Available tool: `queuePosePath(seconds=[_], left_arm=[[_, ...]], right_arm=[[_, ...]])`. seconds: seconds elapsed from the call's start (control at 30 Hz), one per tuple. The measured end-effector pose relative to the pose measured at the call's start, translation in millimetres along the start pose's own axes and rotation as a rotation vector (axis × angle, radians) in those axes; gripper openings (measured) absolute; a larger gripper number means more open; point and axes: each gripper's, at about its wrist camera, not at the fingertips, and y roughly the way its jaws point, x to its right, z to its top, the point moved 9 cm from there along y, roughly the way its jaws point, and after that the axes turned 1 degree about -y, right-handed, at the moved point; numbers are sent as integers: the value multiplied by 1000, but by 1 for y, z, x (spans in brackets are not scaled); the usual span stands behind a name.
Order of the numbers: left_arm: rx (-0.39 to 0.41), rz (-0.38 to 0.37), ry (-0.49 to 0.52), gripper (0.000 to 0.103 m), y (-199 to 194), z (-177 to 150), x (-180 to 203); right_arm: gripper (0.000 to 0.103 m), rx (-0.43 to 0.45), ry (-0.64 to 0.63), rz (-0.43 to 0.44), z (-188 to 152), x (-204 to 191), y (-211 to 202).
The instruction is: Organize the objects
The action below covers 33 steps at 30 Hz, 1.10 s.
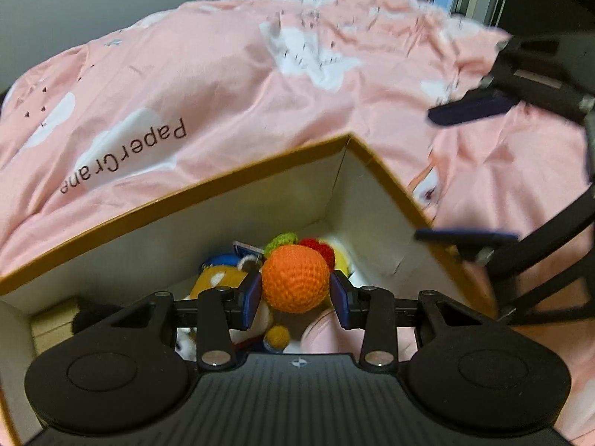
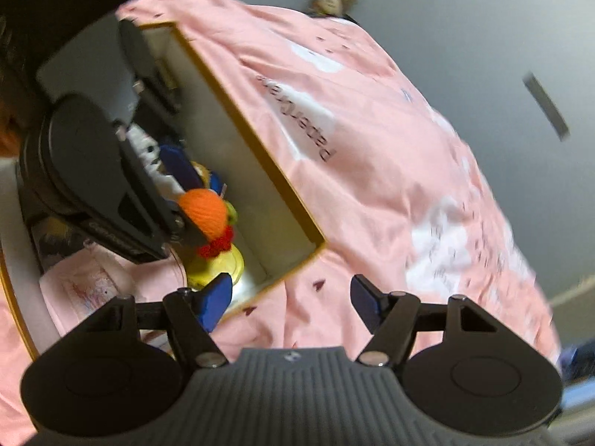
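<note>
Orange ball (image 1: 295,278) sits clamped in the left claw (image 1: 296,299) directly above the open box (image 1: 208,186) of toys on the bed, so release drops it straight in, while the right claw (image 2: 291,299) hangs spread and empty beside the box's corner.

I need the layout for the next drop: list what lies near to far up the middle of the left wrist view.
Orange crocheted ball held in the left hand-held gripper → white inner wall of the gold-rimmed cardboard box → pink cloud-print bedsheet.
</note>
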Motion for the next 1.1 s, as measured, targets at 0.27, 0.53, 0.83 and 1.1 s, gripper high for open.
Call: queuePosePath(seconds=[0.27,0.53,0.83,1.1], left_arm=[[1,72,72,59,-9,-3,1],[97,20,-31,62,-50,-2,-13],[277,108,-107,62,-125,-17,-9],[462,278,-142,70,-199,-57,2]], right_arm=[[71,32,110,10,-7,-2,8],[71,56,187,24,-5,3,4],[81,91,460,117,-2,-15,-39],[92,219,560,82,16,-54,-108]])
